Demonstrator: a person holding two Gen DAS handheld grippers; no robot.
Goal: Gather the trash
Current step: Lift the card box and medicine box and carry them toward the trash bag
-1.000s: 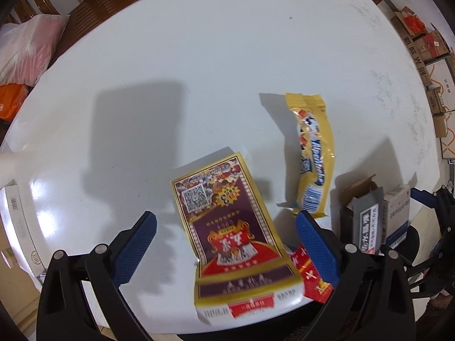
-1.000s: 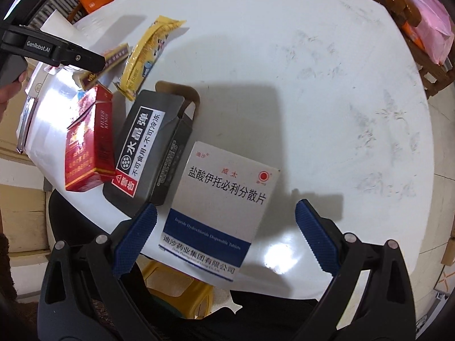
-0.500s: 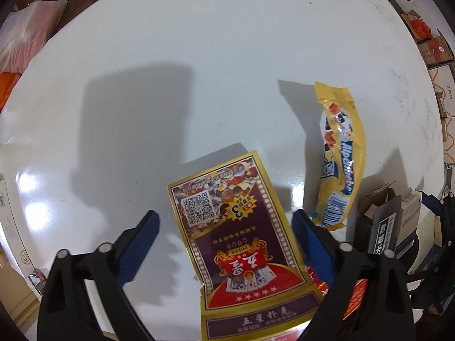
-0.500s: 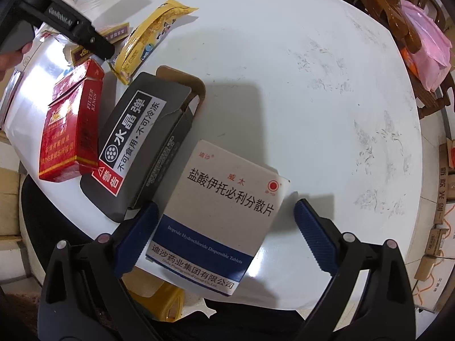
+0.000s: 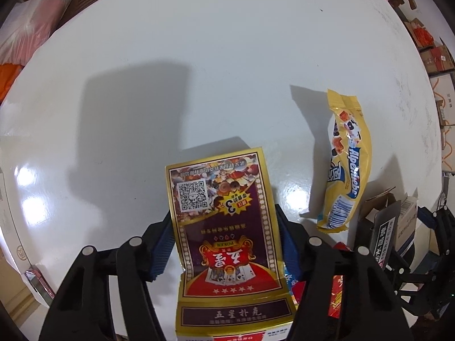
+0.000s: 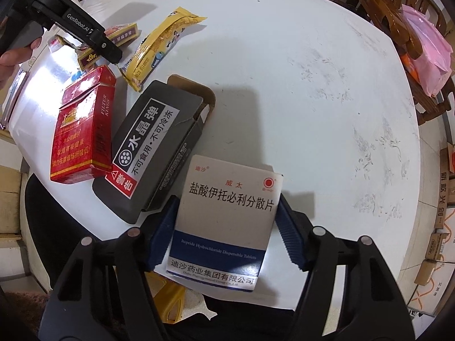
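Early stage: left gripper [image 5: 224,244] fingers clamped on the playing-card box [image 5: 224,227], right gripper [image 6: 226,234] fingers just closing onto the medicine box [image 6: 224,224], while yellow wrapper [image 6: 159,48], red cigarette pack [image 6: 82,130] and grey carton [image 6: 153,150] lie uncollected on the worktop [image 6: 298,85].

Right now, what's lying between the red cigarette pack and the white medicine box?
In the right wrist view, the dark grey carton with its end flap open lies between the red cigarette pack and the white medicine box.
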